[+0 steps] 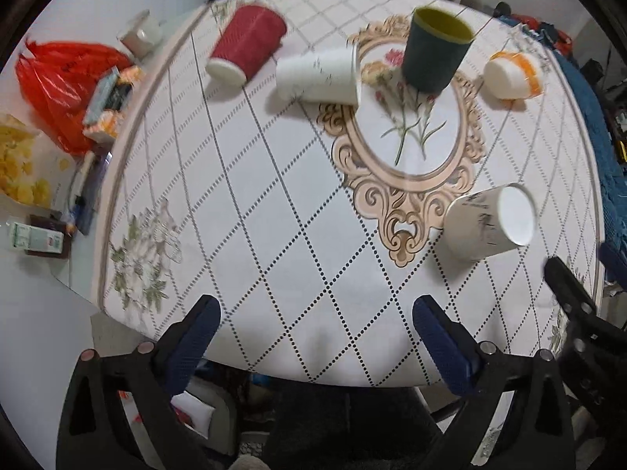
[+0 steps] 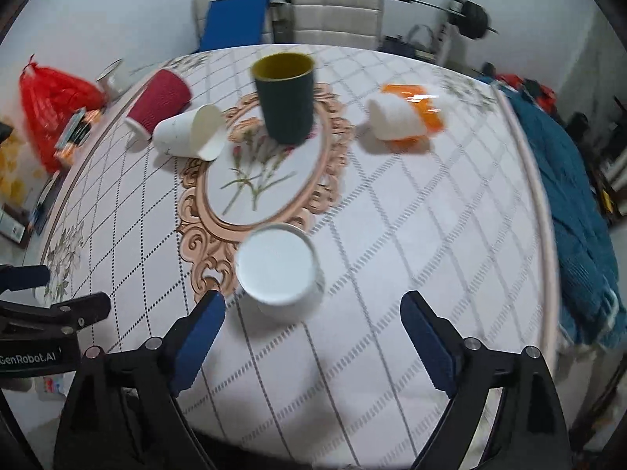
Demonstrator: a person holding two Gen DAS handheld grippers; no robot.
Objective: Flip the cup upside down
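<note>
Several cups are on the patterned tablecloth (image 1: 274, 235). A dark green cup with a yellow inside (image 1: 435, 51) (image 2: 288, 98) stands upright at the back. A red ribbed cup (image 1: 247, 41) (image 2: 158, 100), a white paper cup (image 1: 319, 76) (image 2: 190, 133) and an orange and white cup (image 1: 513, 74) (image 2: 405, 117) lie on their sides. Another white paper cup (image 1: 490, 223) (image 2: 278, 264) lies on its side nearest me. My left gripper (image 1: 317, 317) is open and empty over the near table edge. My right gripper (image 2: 311, 313) is open and empty, just short of the near white cup.
A red plastic bag (image 1: 62, 82) (image 2: 51, 102), small boxes (image 1: 104, 105) and a white mug (image 1: 141, 33) sit left of the tablecloth. A blue cloth (image 2: 568, 196) hangs at the right edge. Chairs (image 2: 333, 11) stand behind the table.
</note>
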